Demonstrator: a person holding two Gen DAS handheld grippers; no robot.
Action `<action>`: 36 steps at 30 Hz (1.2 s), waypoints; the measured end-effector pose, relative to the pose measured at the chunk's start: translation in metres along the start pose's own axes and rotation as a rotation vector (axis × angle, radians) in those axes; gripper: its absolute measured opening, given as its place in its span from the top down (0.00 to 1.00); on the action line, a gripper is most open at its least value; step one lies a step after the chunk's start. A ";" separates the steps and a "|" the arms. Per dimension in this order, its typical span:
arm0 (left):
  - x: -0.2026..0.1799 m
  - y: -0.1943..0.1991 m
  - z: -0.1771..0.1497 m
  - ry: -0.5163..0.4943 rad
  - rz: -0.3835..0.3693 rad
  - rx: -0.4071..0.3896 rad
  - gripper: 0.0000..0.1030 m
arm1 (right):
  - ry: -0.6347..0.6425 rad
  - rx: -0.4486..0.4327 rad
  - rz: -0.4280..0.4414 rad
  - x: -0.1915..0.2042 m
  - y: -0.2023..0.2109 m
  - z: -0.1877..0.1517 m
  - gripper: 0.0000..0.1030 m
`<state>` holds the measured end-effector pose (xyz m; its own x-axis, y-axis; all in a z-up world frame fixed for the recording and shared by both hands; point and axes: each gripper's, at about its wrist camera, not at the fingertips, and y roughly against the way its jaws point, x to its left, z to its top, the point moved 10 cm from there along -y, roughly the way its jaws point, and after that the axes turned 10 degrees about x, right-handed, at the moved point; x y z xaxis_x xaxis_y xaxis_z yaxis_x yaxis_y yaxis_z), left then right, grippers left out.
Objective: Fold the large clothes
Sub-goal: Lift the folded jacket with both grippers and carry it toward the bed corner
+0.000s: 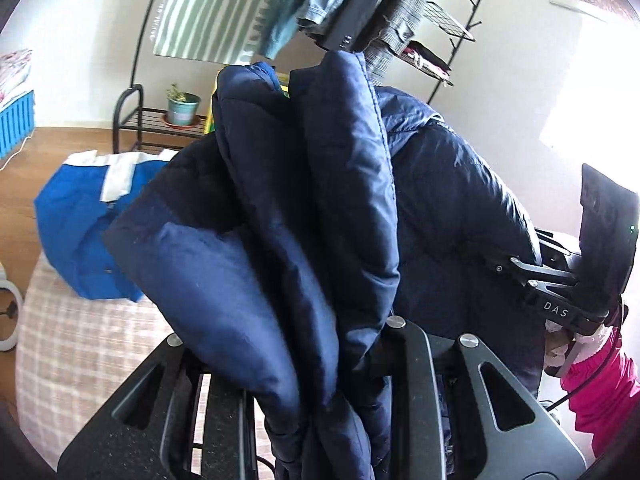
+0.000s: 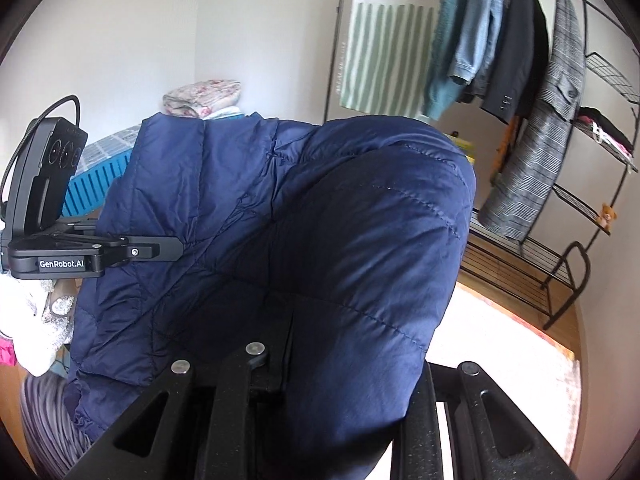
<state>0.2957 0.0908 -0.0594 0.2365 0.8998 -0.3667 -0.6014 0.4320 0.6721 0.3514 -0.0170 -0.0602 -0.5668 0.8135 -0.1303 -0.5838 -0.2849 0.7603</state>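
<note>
A navy quilted puffer jacket point(image 1: 320, 208) hangs in the air between both grippers and fills most of each view point(image 2: 280, 232). My left gripper point(image 1: 316, 364) is shut on a bunched fold of the jacket; its fingertips are hidden in the cloth. My right gripper point(image 2: 320, 344) is shut on another part of the jacket, which drapes over its fingers. The right gripper also shows at the right edge of the left wrist view point(image 1: 560, 288), and the left gripper at the left edge of the right wrist view point(image 2: 100, 252), each clamped on the jacket's edge.
A blue and white garment point(image 1: 84, 224) lies on a checked bed cover point(image 1: 80, 360) below left. A black clothes rack point(image 2: 540, 128) with hanging clothes stands behind, with a potted plant point(image 1: 182, 108) on its low shelf. A blue crate point(image 2: 96, 184) is at the left.
</note>
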 end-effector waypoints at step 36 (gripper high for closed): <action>0.270 -0.028 0.177 0.109 0.209 -0.055 0.77 | -0.021 -0.069 0.048 0.115 -0.199 0.216 0.77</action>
<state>0.5116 0.3328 -0.0640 0.0210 0.9560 -0.2925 -0.6703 0.2305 0.7054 0.5276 0.2429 -0.0887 -0.5832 0.8084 -0.0803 -0.5951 -0.3579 0.7196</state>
